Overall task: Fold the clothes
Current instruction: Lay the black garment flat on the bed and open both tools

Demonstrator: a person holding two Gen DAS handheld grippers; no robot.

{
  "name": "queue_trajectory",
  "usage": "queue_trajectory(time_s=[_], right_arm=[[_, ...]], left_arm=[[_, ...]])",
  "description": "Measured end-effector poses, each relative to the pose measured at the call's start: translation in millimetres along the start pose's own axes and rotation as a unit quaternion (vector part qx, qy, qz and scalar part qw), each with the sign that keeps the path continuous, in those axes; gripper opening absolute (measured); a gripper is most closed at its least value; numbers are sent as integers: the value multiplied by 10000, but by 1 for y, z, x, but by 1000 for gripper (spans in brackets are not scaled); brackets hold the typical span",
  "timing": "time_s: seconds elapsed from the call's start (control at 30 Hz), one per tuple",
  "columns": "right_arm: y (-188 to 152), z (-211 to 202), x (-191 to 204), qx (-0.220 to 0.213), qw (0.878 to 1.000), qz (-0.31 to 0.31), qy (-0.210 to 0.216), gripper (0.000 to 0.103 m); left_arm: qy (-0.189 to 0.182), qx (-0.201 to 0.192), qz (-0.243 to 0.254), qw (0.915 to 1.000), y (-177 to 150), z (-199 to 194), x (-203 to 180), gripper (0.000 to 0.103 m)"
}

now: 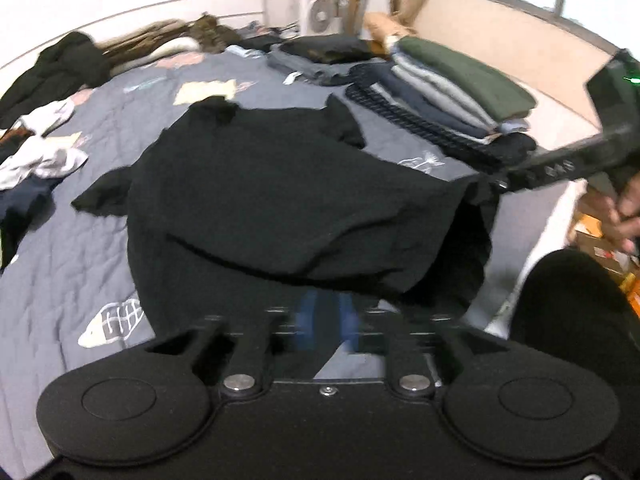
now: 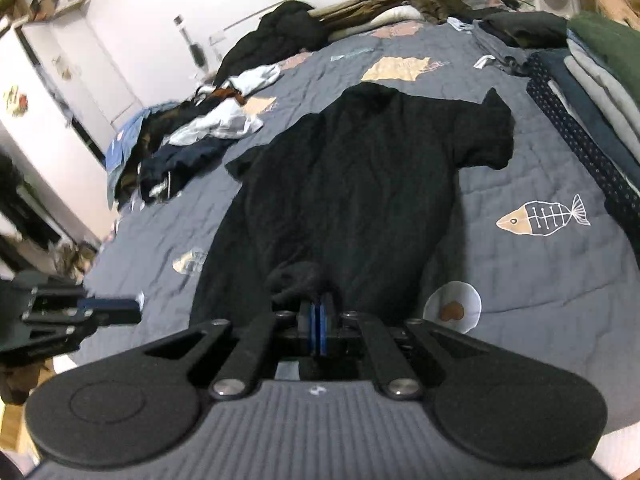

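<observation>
A black T-shirt (image 1: pixel 280 200) (image 2: pixel 360 180) lies spread on the grey-blue quilt (image 1: pixel 72 260) (image 2: pixel 540 280), collar away from me. My right gripper (image 2: pixel 318 312) is shut on a bunched bit of its near hem. In the left wrist view the right gripper (image 1: pixel 494 182) holds that corner lifted off the bed, with a hand (image 1: pixel 624 216) behind it. My left gripper (image 1: pixel 326 320) sits just below the sagging hem, its blue pads blurred and slightly apart with no cloth between them. From the right wrist, the left gripper (image 2: pixel 138 308) is off the shirt's left edge.
A stack of folded clothes (image 1: pixel 460 84) (image 2: pixel 592 80) runs along the bed's right side. Loose unfolded garments (image 1: pixel 40 152) (image 2: pixel 192 128) are heaped on the left. More clothes and pillows lie at the headboard. A white fan (image 1: pixel 320 14) stands behind the bed.
</observation>
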State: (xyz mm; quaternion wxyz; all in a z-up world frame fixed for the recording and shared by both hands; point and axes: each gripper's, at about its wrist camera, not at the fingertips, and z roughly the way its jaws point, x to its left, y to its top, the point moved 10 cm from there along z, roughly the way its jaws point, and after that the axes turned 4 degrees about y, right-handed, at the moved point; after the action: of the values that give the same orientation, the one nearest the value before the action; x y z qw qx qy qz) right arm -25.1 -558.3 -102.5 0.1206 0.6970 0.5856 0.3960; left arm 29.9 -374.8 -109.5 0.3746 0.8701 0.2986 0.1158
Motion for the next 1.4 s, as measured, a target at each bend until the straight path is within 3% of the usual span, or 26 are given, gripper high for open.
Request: queue_trajectory(time_s=[0.03, 0.07, 0.2, 0.23, 0.33, 0.47, 0.53, 0.67, 0.73, 0.9, 1.07, 1.2, 1.4], right_arm=[[-2, 1, -1, 26, 10000, -24, -34, 4], [-3, 2, -2, 53, 10000, -49, -68, 6], [-2, -3, -17, 26, 9998, 148, -145, 11], [-1, -5, -20, -2, 9997, 219, -125, 17], [5, -19, -23, -160, 9997, 205, -27, 47], [14, -34, -23, -322, 9994, 134, 30, 56], [23, -35, -29, -497, 9986, 53, -150, 60], [45, -15, -59, -792, 9953, 329, -447, 61], [59, 7, -81, -927, 9927, 516, -581, 61], [98, 71, -140, -1099, 9843, 849, -1087, 61], [131, 120, -198, -1288, 9717, 1320, -1473, 61], [152, 155, -239, -1189, 9674, 1489, -1667, 61], [158, 186, -279, -910, 9601, 1890, -1847, 61]], left_arm=[[50, -57, -69, 9999, -1, 1, 1, 66], [100, -113, -138, 9998, -1, 2, 2, 68], [301, -339, -413, 9981, -4, 5, 7, 70], [321, -407, -523, 9973, -4, 7, 9, 72], [316, -625, -927, 9932, 2, 20, 20, 74], [260, -842, -1281, 9878, 15, 46, 35, 75], [250, -963, -1397, 9852, 24, 59, 45, 77], [71, -1232, -1810, 9757, 27, 79, 61, 77], [-34, -1170, -1996, 9729, 18, 89, 64, 77], [-40, -1020, -1687, 9804, 11, 98, 62, 77], [-65, -974, -1868, 9775, 5, 102, 74, 77], [36, -896, -1942, 9768, 0, 106, 84, 77], [88, -973, -1874, 9774, 3, 96, 90, 77]])
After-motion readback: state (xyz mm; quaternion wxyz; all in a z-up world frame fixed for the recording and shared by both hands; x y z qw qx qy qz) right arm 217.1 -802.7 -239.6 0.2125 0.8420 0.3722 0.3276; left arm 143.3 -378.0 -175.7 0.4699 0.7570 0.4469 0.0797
